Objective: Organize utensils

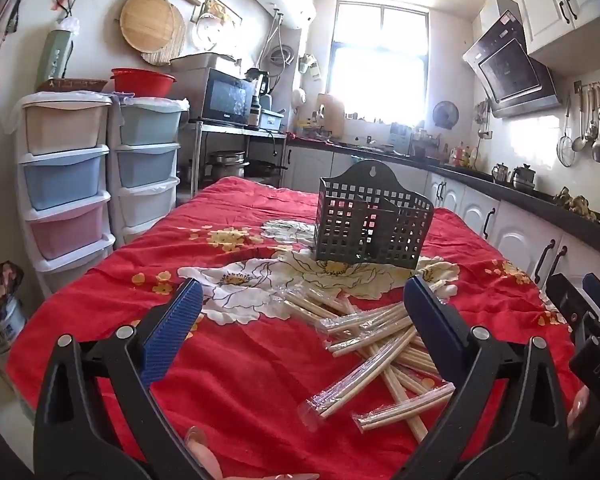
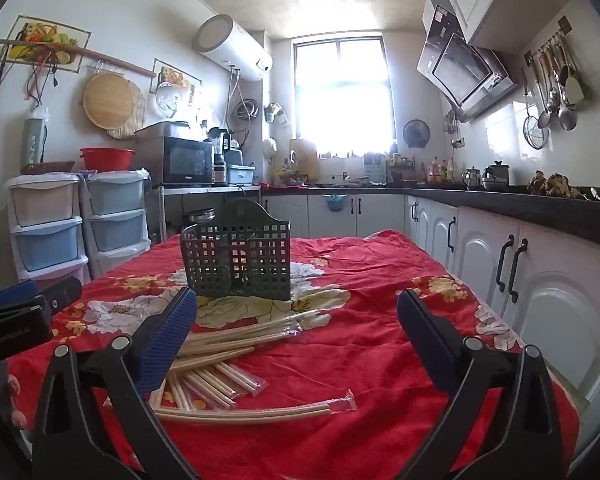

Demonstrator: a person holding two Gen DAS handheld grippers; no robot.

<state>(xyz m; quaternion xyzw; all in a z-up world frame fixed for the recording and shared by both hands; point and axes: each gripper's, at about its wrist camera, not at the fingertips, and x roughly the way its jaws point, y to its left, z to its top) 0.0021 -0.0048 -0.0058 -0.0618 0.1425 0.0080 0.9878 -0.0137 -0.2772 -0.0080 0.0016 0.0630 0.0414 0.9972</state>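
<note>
- The desk [image 1: 228,364] carries a red flowered cloth [image 2: 372,280]; on it stand a dark lattice utensil basket [image 1: 374,228] and a loose heap of wrapped chopsticks [image 1: 380,344].
- Left tool [image 1: 302,312]: jaws wide, nothing between the pads — the chopstick heap lies on the cloth ahead, spreading from 12 towards 4 o'clock of it, partly behind its right finger.
- Right tool [image 2: 296,322]: also wide and empty; in its own view the chopsticks [image 2: 228,360] sit at about 10 o'clock, partly hidden behind its left finger, with one long pair lying crosswise nearest the camera.
- The basket stands upright beyond the heap, at 12 o'clock in the left view and 11 o'clock in the right view [image 2: 238,258]. An inner divider shows through the lattice; whether anything lies inside I cannot tell.
- Nothing stands between either tool and the chopsticks; the other tool's body shows at each view's edge.
- Around: stacked pastel drawer units [image 1: 66,176] at 9 o'clock, a microwave [image 1: 226,98] on a metal rack at 11, a bright window [image 1: 378,64] at 12, white cabinets [image 2: 500,264] under a dark counter at 3 — ladles hang on the wall above.
</note>
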